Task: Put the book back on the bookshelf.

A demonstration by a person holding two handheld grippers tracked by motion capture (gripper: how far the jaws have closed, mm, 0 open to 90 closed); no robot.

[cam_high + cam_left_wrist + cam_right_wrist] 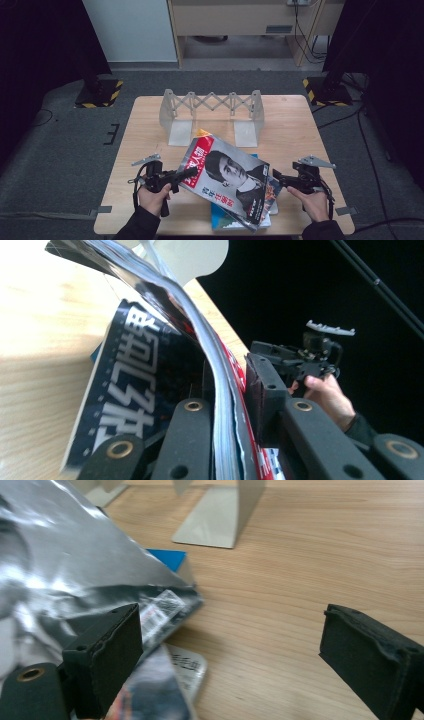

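A magazine (227,175) with a portrait on its grey and red cover is lifted at a tilt over a small stack of other magazines (235,220) at the table's front. My left gripper (187,174) is shut on its left edge; in the left gripper view the pages (200,320) curve up out of the gripper (230,375), with a dark blue cover (130,385) lying beneath. My right gripper (276,176) stands open just right of the stack. In the right gripper view the gripper (232,630) frames bare table, the glossy cover (65,565) to its left.
A grey expanding book rack (212,107) stands upright at the back of the wooden table (290,125); one of its base plates (215,520) lies ahead of my right gripper. A blue book corner (167,557) pokes out under the magazine. Dark stands flank the table.
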